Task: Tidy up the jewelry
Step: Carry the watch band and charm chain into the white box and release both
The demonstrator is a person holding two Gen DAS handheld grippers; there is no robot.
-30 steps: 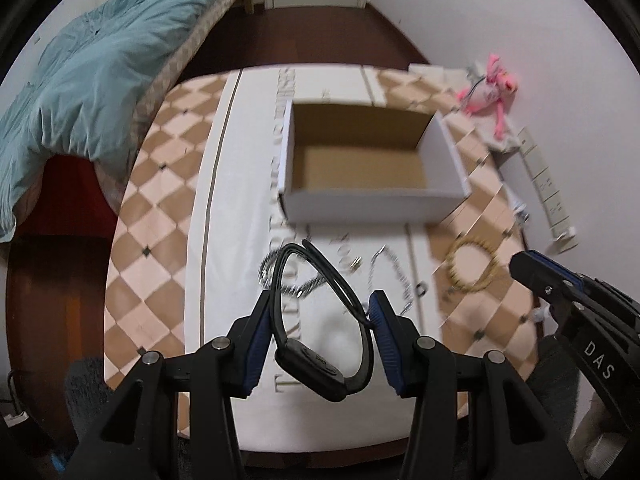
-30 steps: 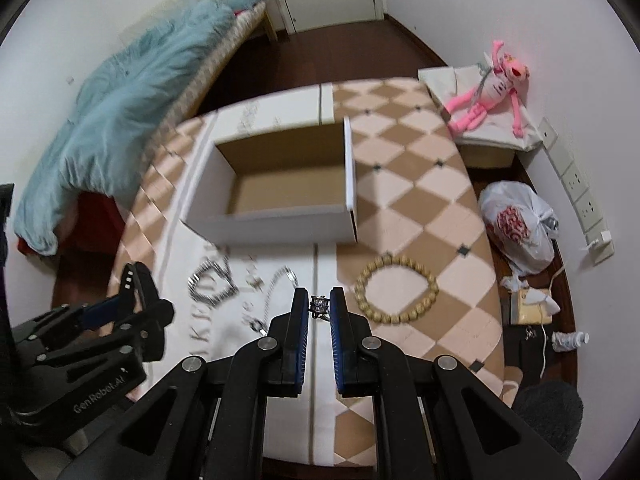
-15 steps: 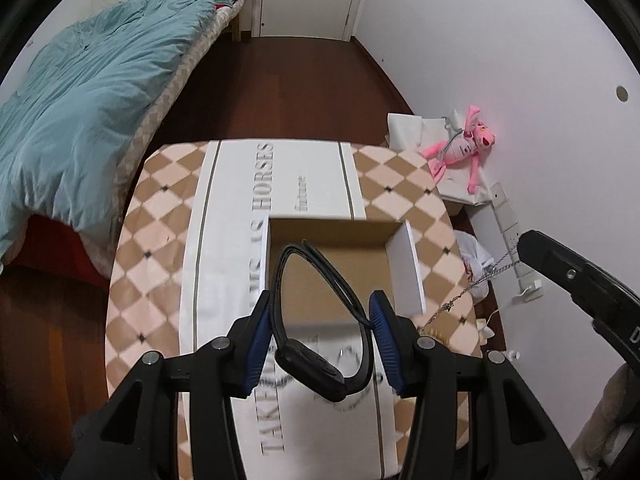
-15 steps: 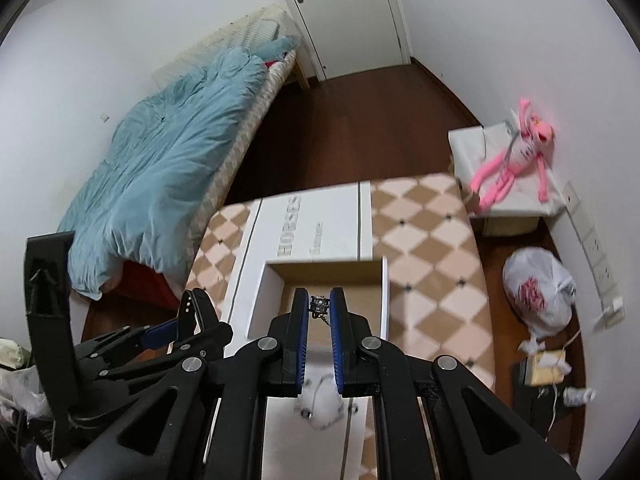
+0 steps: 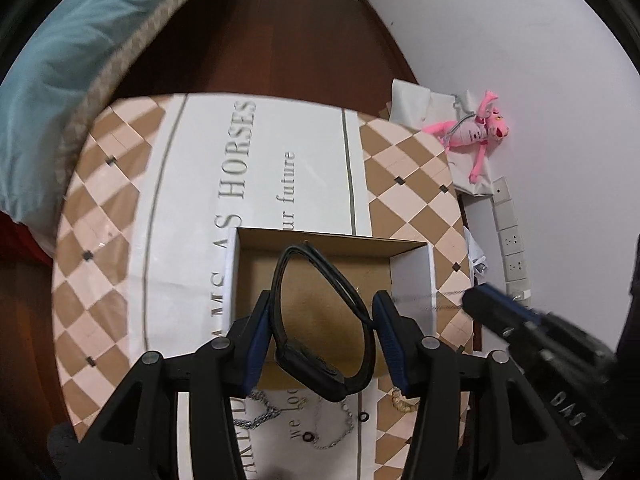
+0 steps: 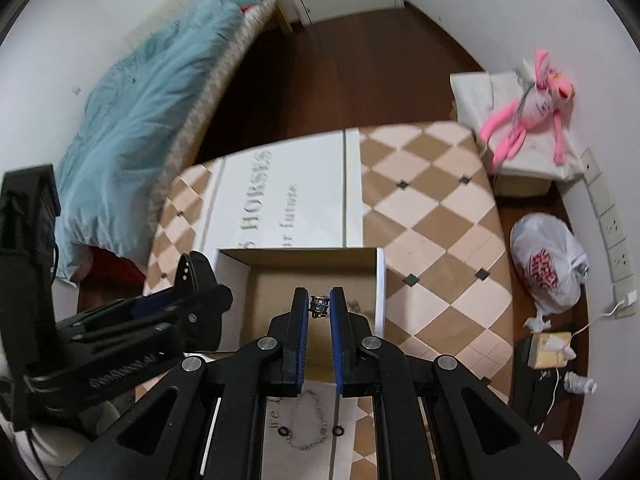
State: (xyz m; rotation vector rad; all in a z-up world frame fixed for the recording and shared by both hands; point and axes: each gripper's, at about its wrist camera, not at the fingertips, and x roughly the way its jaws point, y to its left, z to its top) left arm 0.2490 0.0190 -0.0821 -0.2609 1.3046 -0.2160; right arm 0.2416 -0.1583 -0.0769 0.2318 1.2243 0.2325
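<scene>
Both hand-held grippers moved over box [image 5: 412,276] | cloth [image 5: 256,168] reads "HORSES", "future"

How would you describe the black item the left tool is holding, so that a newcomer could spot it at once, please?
Start at the open cardboard box on the checkered tablecloth. Just above it, the left tool grips a black band looped into a ring with a thick block-like clasp. Unlike the thin silver chains lying nearer the camera, it is broad, dark and lifted off the cloth.

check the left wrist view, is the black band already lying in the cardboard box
No, the black band is gripped between the left hand-held gripper fingers, above the cardboard box.
</scene>
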